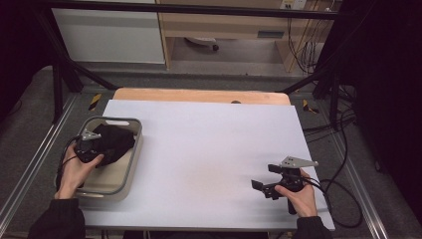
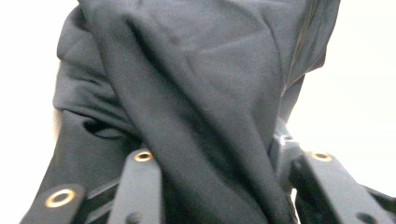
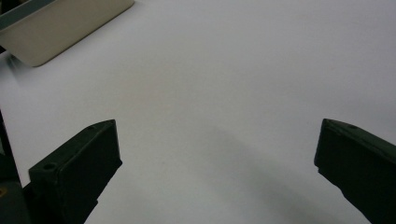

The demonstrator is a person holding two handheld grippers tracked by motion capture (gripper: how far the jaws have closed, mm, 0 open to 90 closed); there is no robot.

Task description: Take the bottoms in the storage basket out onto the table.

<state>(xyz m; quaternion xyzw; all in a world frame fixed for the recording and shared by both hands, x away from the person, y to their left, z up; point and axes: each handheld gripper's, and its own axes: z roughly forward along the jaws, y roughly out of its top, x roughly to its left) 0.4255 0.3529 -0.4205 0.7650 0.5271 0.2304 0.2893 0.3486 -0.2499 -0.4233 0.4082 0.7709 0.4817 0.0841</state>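
Note:
A black cloth (image 1: 115,142) lies bunched in a beige tub with a grey rim (image 1: 133,158) at the table's left. My left gripper (image 1: 94,149) reaches into the tub from its near side, down in the cloth. In the left gripper view a thick fold of the cloth (image 2: 205,93) rises between the two jaws of the left gripper (image 2: 219,186), which are shut on it. My right gripper (image 1: 263,177) rests low over the white table sheet at the near right and points left. It stands open (image 3: 217,154) with nothing between its jaws.
The white sheet (image 1: 209,149) covers most of the table, with a wooden edge (image 1: 199,94) at the far side. A corner of the tub (image 3: 60,28) shows in the right gripper view. Cables (image 1: 343,169) trail off the table's right side.

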